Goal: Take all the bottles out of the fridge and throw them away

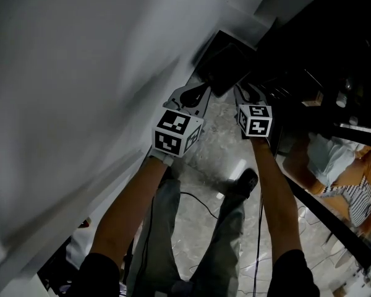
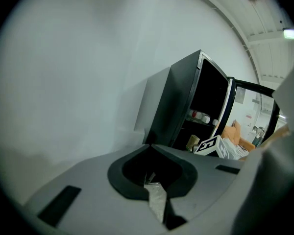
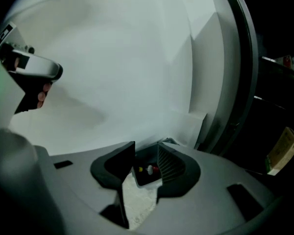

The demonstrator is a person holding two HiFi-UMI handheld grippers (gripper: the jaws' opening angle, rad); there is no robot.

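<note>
Head view: a plain white wall [image 1: 80, 73] fills the left side, and pale marbled floor tiles [image 1: 216, 135] run under the person's legs. In the left gripper view a tall black fridge [image 2: 176, 106] stands against that wall with its door swung open. A dark, square-mouthed bin [image 1: 226, 67] sits on the floor at the foot of the wall, just beyond both grippers.

The left gripper [image 2: 149, 148] has its jaws pressed together at the tips, with nothing between them. The right gripper [image 3: 146, 153] has its jaws spread and grips nothing. Through the gap the bin's inside shows, with small yellow, white and red pieces [image 3: 149, 169] at the bottom.

Small white and red bottles [image 2: 201, 115] sit in a row on an upper fridge shelf. They are too small to tell whether their long axes stand upright or lie flat. The same goes for the pieces in the bin.
</note>
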